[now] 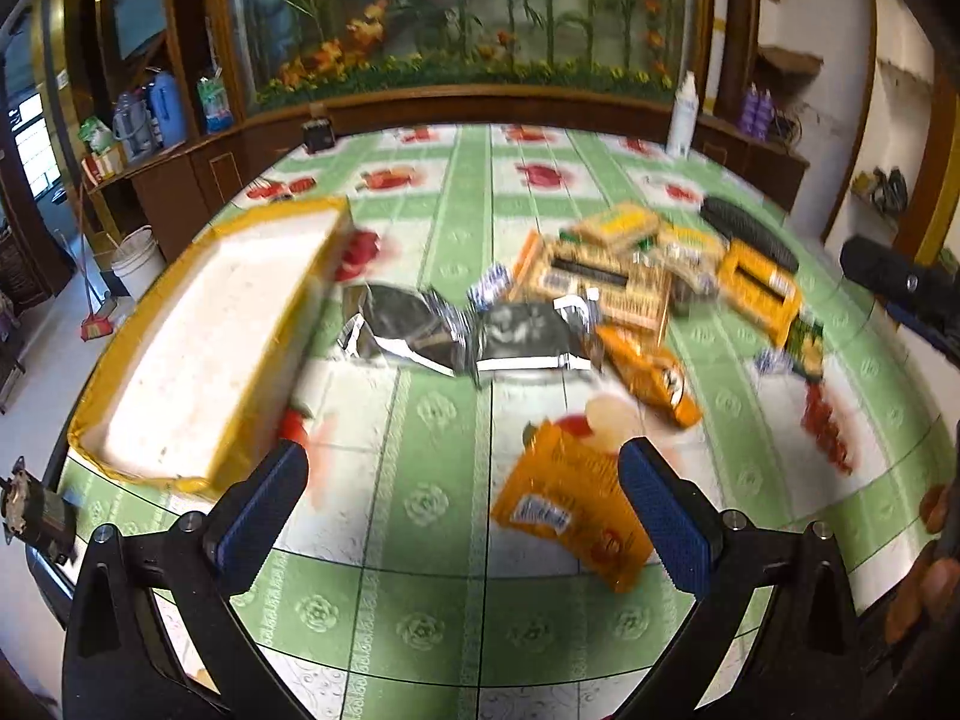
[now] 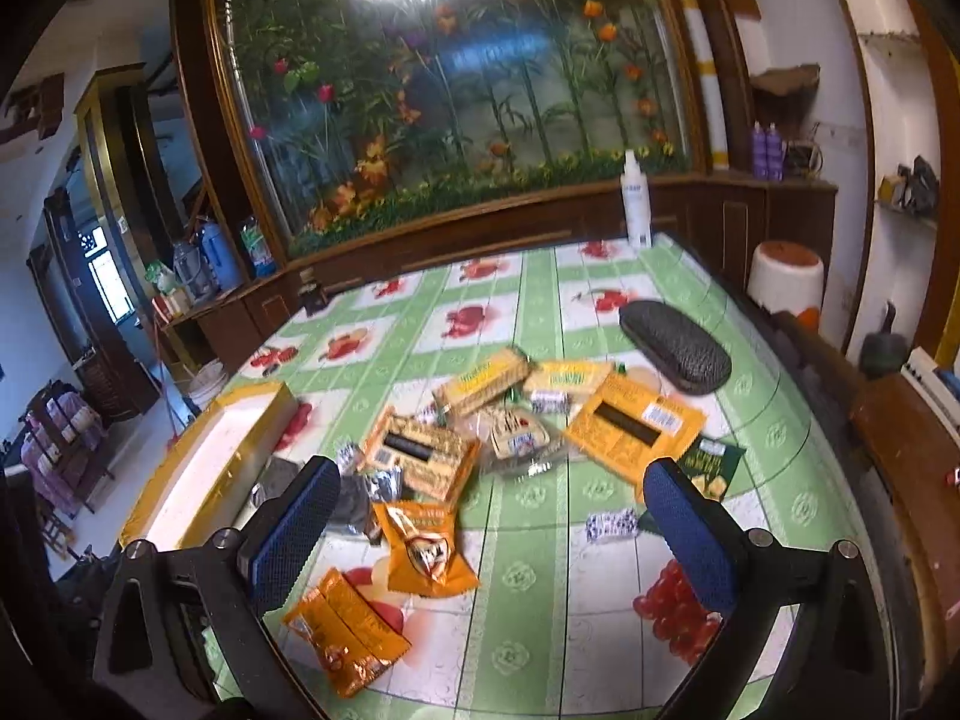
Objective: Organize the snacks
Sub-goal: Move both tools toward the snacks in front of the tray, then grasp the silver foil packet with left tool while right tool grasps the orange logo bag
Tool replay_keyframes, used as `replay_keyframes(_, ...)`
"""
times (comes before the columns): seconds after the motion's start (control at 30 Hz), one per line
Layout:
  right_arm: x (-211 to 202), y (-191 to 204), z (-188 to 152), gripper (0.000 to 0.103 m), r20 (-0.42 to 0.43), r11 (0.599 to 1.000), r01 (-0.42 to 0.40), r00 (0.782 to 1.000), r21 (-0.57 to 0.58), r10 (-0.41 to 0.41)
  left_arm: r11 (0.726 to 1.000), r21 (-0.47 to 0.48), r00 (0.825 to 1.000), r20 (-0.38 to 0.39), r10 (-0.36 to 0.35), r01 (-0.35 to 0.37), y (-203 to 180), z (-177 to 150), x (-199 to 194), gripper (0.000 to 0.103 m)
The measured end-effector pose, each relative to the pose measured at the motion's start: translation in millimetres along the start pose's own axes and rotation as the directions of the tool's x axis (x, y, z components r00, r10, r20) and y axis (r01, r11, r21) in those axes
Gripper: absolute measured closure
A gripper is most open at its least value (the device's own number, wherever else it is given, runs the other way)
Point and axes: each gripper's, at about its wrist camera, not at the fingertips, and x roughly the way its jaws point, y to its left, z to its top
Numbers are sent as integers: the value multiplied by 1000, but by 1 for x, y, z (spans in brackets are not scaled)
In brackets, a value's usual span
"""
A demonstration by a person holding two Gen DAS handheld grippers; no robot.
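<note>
A pile of snack packets lies mid-table: silver foil packs (image 1: 462,333), yellow cracker packs (image 1: 600,282) (image 2: 633,423) and orange pouches (image 2: 423,546). An orange packet (image 1: 570,510) (image 2: 345,630) lies nearest, just inside my left gripper's right finger. A white foam box with yellow tape (image 1: 198,348) (image 2: 204,468) sits at the table's left, nothing in it. My left gripper (image 1: 462,516) hangs open over the cloth, holding nothing. My right gripper (image 2: 489,534) is open above the pile, also holding nothing. A dark part of the right tool (image 1: 900,288) shows at the left view's right edge.
A black textured case (image 2: 675,345) (image 1: 750,231) lies behind the snacks. A white spray bottle (image 2: 636,198) (image 1: 684,114) stands at the far edge. The green fruit-print tablecloth (image 2: 540,600) covers the table. A wooden cabinet with a flower mural backs it; a white stool (image 2: 786,276) stands right.
</note>
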Motion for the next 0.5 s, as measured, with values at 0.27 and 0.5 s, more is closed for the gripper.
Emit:
replay_keyframes(0.27, 49, 6, -26, 1, -182, 997, -71, 981, -21, 66, 999, 1, 991, -127, -49, 50, -13, -12, 36, 0)
replay_keyframes(0.5, 60, 5, -28, 1, -212, 996, -81, 974, -20, 75, 988, -121, 975, -190, -117, 95, -17, -7, 55, 0)
